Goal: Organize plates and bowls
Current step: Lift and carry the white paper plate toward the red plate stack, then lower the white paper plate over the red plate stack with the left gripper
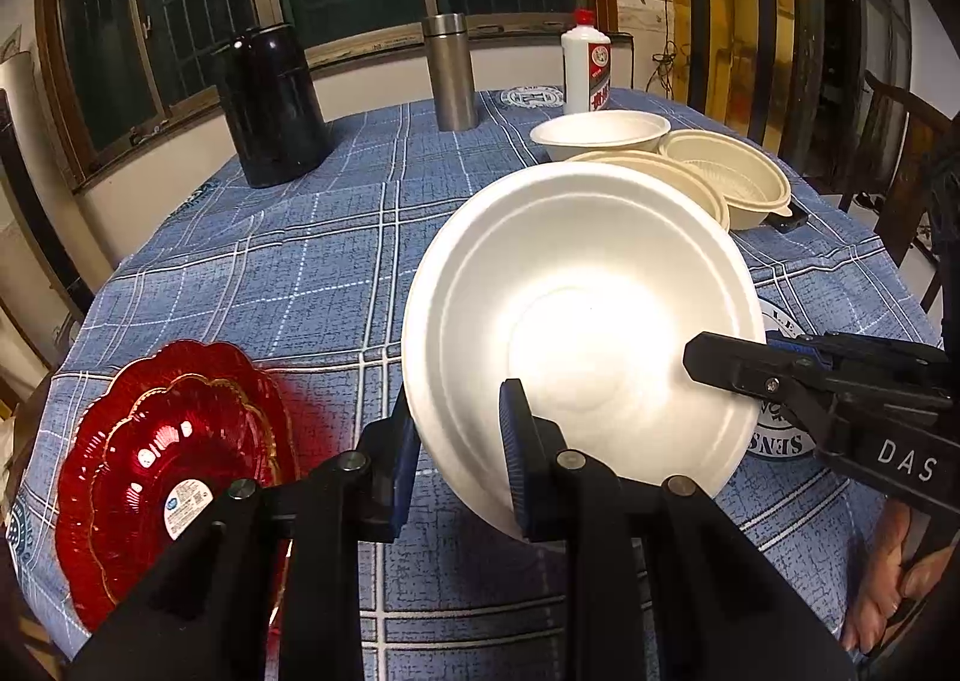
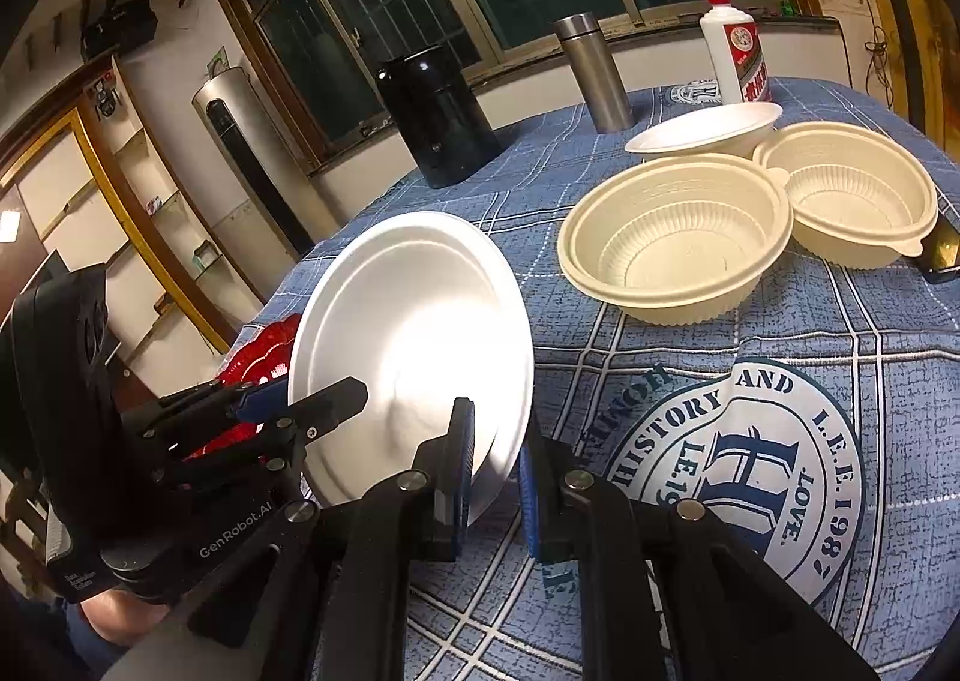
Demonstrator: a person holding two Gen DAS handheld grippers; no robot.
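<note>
A white foam plate [image 1: 576, 309] is held tilted above the blue checked tablecloth; it also shows in the right wrist view [image 2: 414, 333]. My left gripper [image 1: 462, 459] straddles its lower left rim and my right gripper [image 2: 495, 471] straddles its lower right rim, both with a visible gap. The right gripper shows in the left view [image 1: 738, 369], the left gripper in the right view [image 2: 300, 411]. A red glass plate [image 1: 162, 471] lies at the near left. Two cream ribbed bowls [image 2: 678, 243] [image 2: 852, 189] and a white bowl [image 2: 708, 129] stand at the far right.
A black jug [image 1: 270, 105], a steel flask [image 1: 450, 69] and a white bottle with a red cap [image 1: 587, 63] stand along the table's far edge. A dark phone [image 2: 942, 249] lies by the right cream bowl. Chairs stand at the right.
</note>
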